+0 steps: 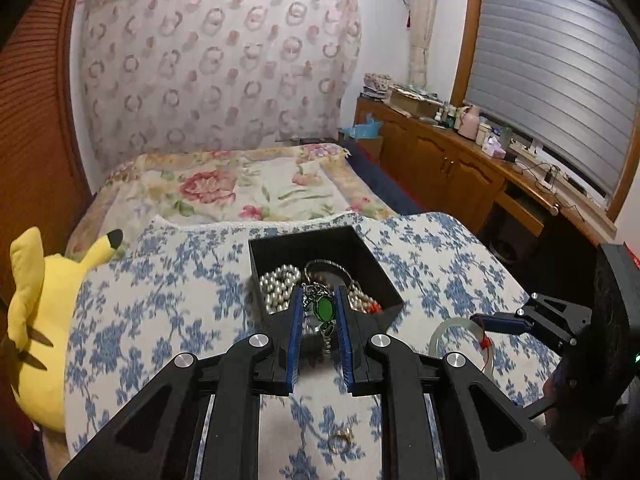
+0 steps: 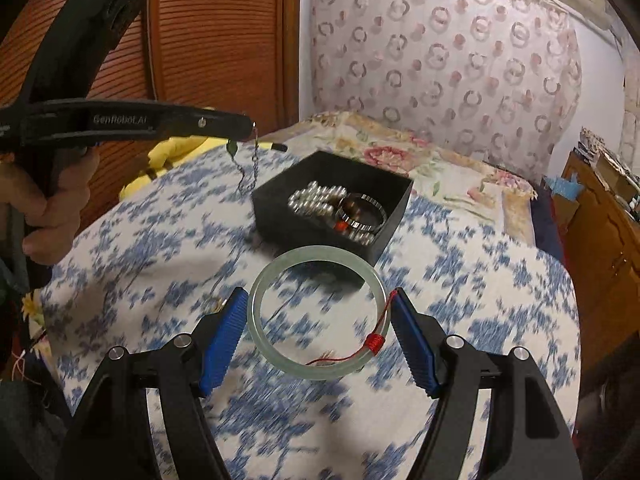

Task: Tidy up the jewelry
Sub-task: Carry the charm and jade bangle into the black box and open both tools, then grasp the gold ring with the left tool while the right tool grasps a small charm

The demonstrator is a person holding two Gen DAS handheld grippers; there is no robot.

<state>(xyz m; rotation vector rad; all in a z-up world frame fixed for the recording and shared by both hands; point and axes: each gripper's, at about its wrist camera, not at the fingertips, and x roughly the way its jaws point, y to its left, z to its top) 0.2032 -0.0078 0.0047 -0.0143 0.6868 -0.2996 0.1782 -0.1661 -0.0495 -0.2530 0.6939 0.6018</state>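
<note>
Holding a thin necklace, the left gripper has its jaws squeezed nearly together on the chain. The necklace hangs down from the tips with its green pendant swinging free, above the blue flowered cloth and close to the near left side of the black box.

The right gripper has its jaws wide apart, with the pale green bangle sitting between them. Its blue pads look pressed against the two sides of the ring, and the bangle seems lifted off the cloth, just in front of the box. A red thread is tied on the bangle.

Inside the box lie a pearl string and a metal bangle. A small gold ring waits on the cloth near its front edge.

What could go wrong? The bangle is round and smooth, so it could slip out and drop on the cloth. The swinging chain could catch on the box wall and stay hanging outside. The two grippers are headed for one small box, so they could bump. The chain could also tangle with the pearls.
</note>
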